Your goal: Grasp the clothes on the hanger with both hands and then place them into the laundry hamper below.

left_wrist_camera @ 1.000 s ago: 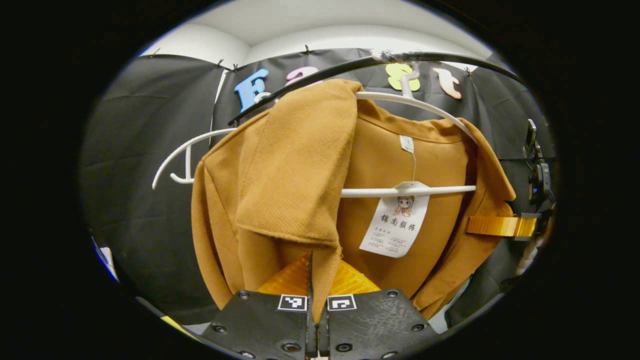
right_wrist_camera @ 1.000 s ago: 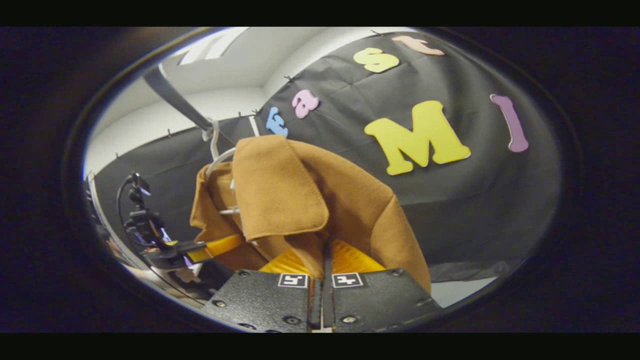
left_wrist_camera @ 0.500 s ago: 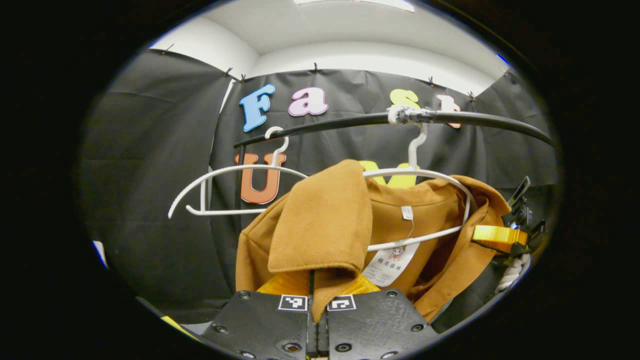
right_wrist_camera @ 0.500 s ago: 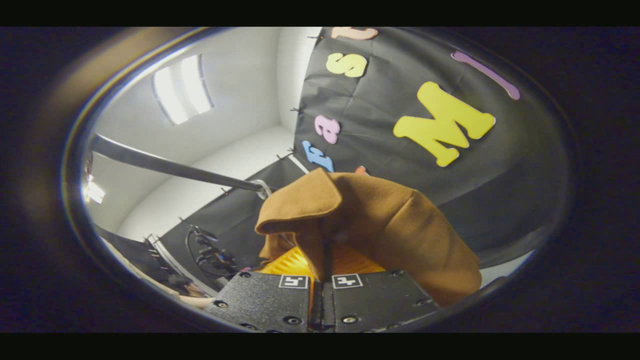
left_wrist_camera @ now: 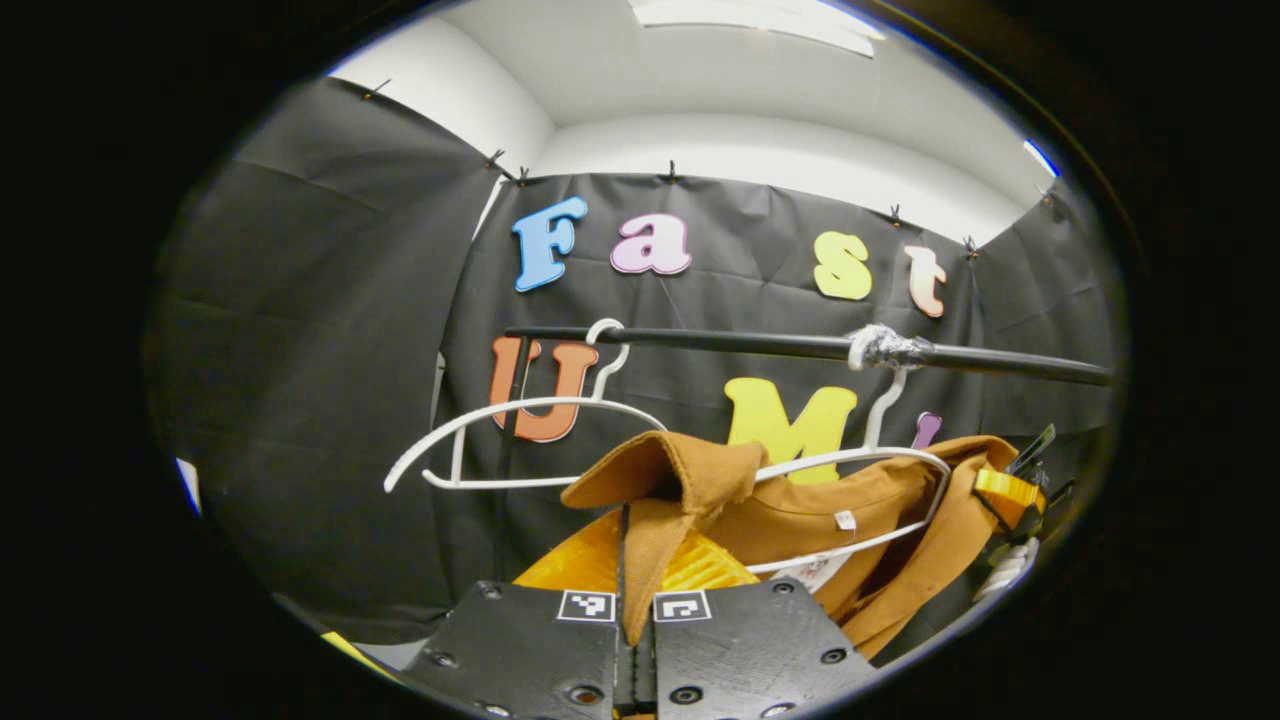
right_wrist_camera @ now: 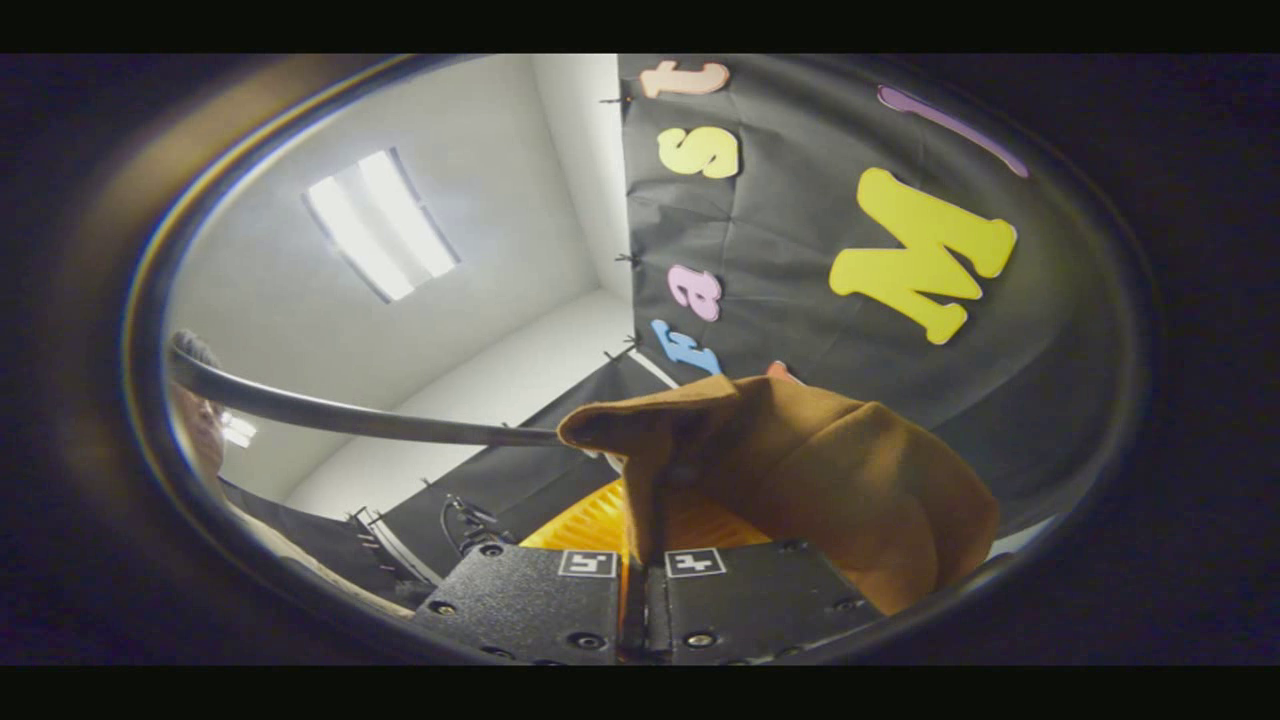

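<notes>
A brown garment point(left_wrist_camera: 800, 515) hangs partly on a white hanger point(left_wrist_camera: 860, 465) under a black rail point(left_wrist_camera: 760, 345). My left gripper point(left_wrist_camera: 630, 575) is shut on a fold of the garment's left shoulder, which stands up over the fingers. In the right gripper view, my right gripper point(right_wrist_camera: 640, 525) is shut on another fold of the same brown garment point(right_wrist_camera: 830, 470), which bulges to the right of the fingers. The right gripper point(left_wrist_camera: 1010, 495) also shows at the garment's far right edge in the left gripper view. A white tag point(left_wrist_camera: 815, 570) peeks out below the hanger bar.
An empty white hanger point(left_wrist_camera: 510, 440) hangs on the rail to the left of the garment. The black rail point(right_wrist_camera: 340, 415) crosses the right gripper view at the left, under a ceiling light point(right_wrist_camera: 380, 225). Black cloth walls close off the back and sides.
Both grippers have tilted upward and dropped relative to the rail, still holding the garment. The garment now sits lower in both views, with its shoulders pulled down off the hanger's ends.
</notes>
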